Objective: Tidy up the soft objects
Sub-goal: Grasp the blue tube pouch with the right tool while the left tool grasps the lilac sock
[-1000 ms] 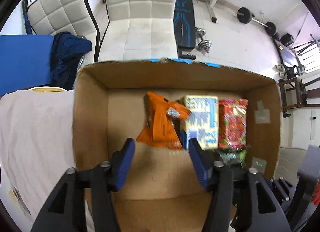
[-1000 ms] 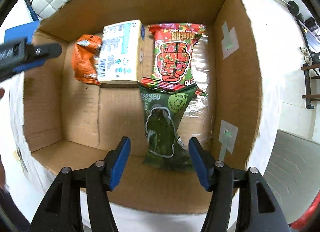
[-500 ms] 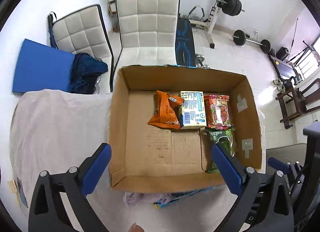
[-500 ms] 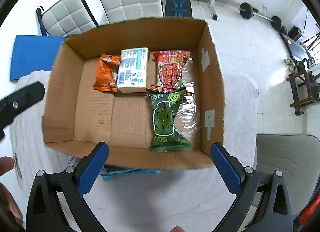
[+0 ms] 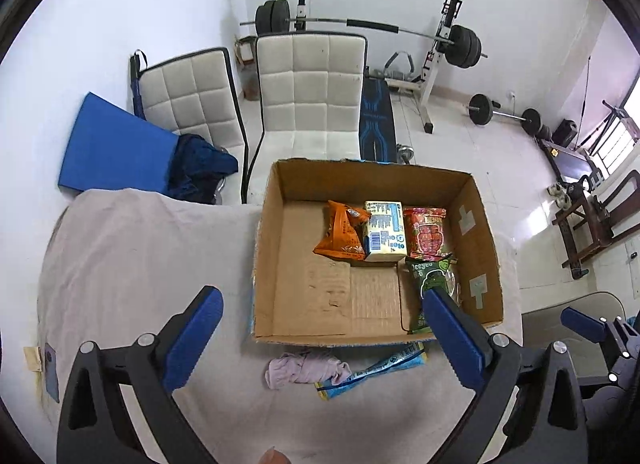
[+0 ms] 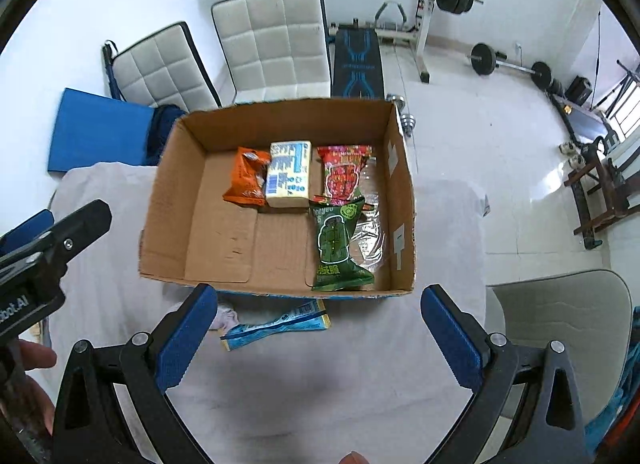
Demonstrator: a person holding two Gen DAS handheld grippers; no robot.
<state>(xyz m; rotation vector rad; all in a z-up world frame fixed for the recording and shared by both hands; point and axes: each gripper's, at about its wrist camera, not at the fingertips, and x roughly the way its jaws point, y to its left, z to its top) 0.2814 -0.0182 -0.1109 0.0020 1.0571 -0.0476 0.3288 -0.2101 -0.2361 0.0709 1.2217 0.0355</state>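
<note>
An open cardboard box (image 5: 272, 248) (image 6: 172, 191) stands on a cloth-covered table. Inside lie an orange snack bag (image 5: 342, 234) (image 6: 246, 179), a pale yellow pack (image 5: 385, 232) (image 6: 289, 175), a red packet (image 5: 427, 232) (image 6: 344, 173) and a green packet (image 5: 428, 280) (image 6: 338, 248). In front of the box, on the cloth, lie a crumpled pink cloth (image 5: 304, 370) (image 6: 228, 318) and a blue wrapper (image 5: 372, 370) (image 6: 276, 326). My left gripper (image 5: 322, 316) and right gripper (image 6: 320, 320) both hover open and empty above the table's near side.
Two white padded chairs (image 5: 312, 99) stand behind the table, one with dark blue clothing (image 5: 200, 167) and a blue mat (image 5: 112, 147) beside it. Gym weights and a bench (image 5: 376, 119) fill the floor beyond. A beige chair (image 6: 560, 328) stands at the right.
Both grippers rose up and back out of the box and opened wide. The box now looks smaller, and the pink cloth and blue wrapper in front of it have come into view.
</note>
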